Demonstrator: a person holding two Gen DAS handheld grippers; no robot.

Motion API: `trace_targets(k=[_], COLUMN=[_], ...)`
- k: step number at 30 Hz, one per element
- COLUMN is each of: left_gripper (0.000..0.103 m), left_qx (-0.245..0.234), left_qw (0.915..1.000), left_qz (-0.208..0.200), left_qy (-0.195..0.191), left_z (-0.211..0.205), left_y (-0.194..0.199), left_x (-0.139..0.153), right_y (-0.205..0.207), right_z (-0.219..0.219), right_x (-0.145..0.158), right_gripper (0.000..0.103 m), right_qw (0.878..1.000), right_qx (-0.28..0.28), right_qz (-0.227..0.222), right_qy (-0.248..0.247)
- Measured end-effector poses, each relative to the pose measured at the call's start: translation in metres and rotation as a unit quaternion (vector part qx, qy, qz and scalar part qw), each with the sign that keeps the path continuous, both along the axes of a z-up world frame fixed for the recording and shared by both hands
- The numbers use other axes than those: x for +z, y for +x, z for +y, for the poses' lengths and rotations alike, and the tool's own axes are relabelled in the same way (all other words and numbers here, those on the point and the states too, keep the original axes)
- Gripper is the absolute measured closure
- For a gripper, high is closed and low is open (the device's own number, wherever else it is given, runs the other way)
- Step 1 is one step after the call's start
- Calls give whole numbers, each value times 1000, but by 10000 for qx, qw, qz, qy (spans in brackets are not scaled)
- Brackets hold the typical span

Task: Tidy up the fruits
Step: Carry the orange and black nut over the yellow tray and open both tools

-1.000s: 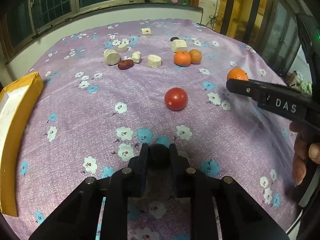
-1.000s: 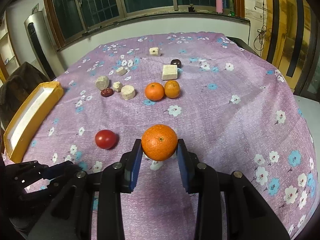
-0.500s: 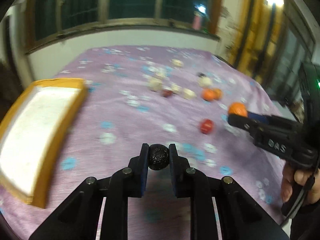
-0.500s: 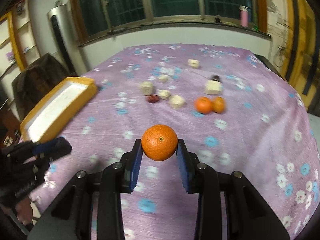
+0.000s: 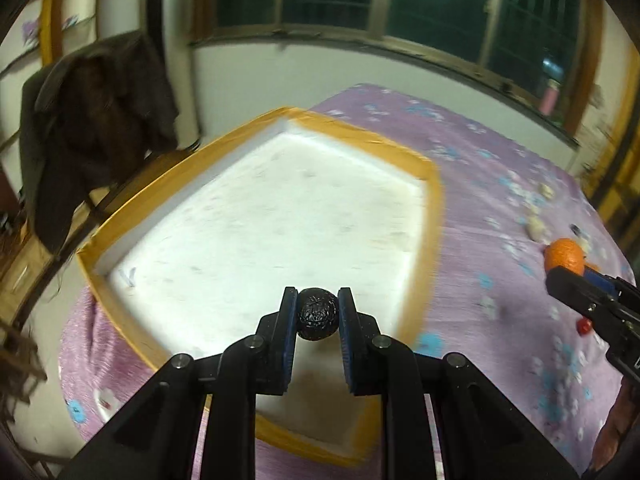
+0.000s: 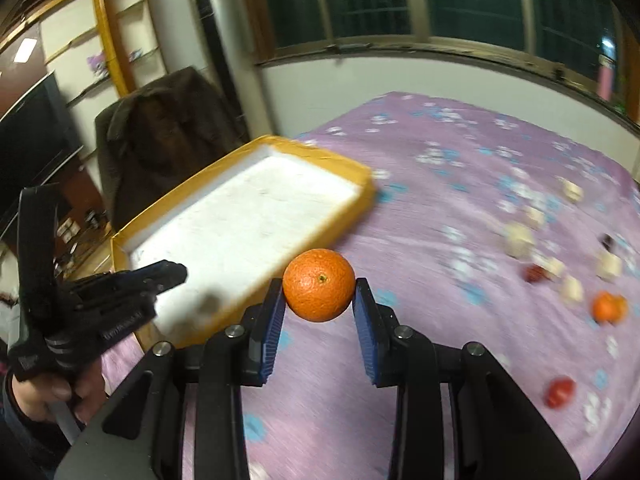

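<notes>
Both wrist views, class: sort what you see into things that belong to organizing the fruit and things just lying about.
Part of the job:
- orange in the right gripper
- dark wrinkled fruit in the left gripper
- tray
- tomato
- two oranges on the cloth

Just lying about:
- pale blocks
- coat on a chair
- pink bottle on the sill

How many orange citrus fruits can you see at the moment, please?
3: one orange gripped in the right gripper, and two blurred ones touching on the purple cloth at far right. Others may be hidden.
</notes>
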State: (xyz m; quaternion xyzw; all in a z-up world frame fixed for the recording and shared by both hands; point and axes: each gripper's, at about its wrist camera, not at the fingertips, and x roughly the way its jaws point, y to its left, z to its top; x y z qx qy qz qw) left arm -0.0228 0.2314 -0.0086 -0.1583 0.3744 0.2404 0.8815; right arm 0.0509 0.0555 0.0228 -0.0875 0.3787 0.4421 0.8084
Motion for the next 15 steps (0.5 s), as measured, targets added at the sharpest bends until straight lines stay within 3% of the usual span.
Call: trace_targets(k=[6,15], left_gripper=[85,84], left_qx=[245,288], left_qw=[9996,9994], left_qz=[-75,5], left_qy=[-106,-207], left_z=[31,54], left_y=[-8,-1], left_x=[-2,-10], right_y=[8,19], right_z=[74,111], right_x=[-20,-34], right_gripper=[67,67], right_qw=[9993,9983], right_qx=[257,220], right_qz=[116,166], right_qy=[-253,-520])
